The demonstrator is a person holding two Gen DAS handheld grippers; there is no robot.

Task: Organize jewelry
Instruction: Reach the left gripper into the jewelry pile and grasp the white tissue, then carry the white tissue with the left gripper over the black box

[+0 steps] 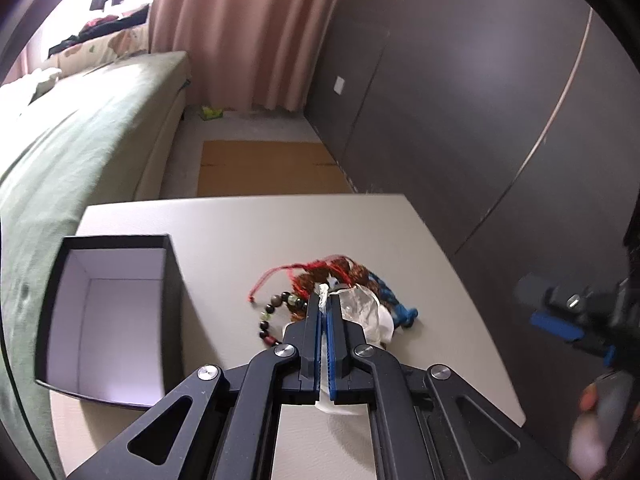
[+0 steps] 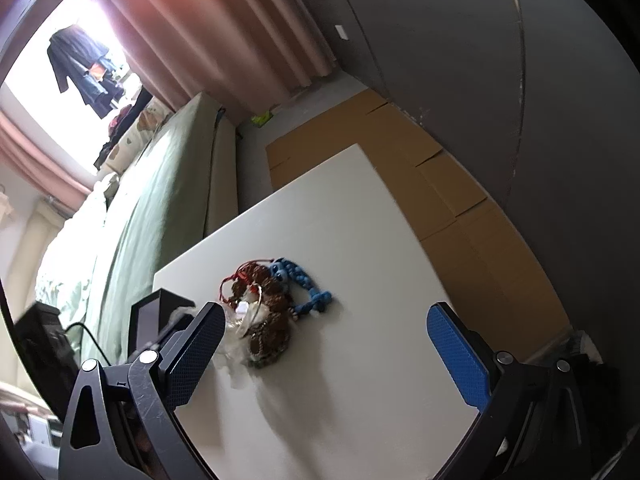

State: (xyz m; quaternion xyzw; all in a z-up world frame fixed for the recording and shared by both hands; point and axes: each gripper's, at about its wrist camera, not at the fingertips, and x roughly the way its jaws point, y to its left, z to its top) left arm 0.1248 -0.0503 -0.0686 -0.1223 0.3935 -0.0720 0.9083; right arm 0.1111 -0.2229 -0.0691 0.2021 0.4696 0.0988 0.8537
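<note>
Left claw [image 1: 324,304]: closed, its two fingers pinching a thin strip of clear plastic bag [image 1: 362,308] at the near edge of the jewelry pile [image 1: 320,284]. No earlier view given for comparison. Just ahead of the tips: brown beaded strands tangled with red cord [image 1: 272,276]; to their left, a bracelet of dark round beads [image 1: 276,312]; to their right, a blue knotted cord piece [image 1: 396,304], touching the bag. All resting on the white tabletop [image 1: 248,232].

Left of the left claw, well apart from the pile: open black box [image 1: 108,316] with a white lining, upright, nothing visible inside.

Right claw [image 2: 324,336]: open wide, blue pads [image 2: 460,356] far apart, nothing between them, held above the tabletop on the near side of the pile. Same pile ahead of and between its spread fingers, nearer the left finger; blue cord piece on the far right side of the heap.

Beyond the tabletop: flattened cardboard [image 1: 268,168] on the floor, green bed [image 1: 80,132] to the left.
</note>
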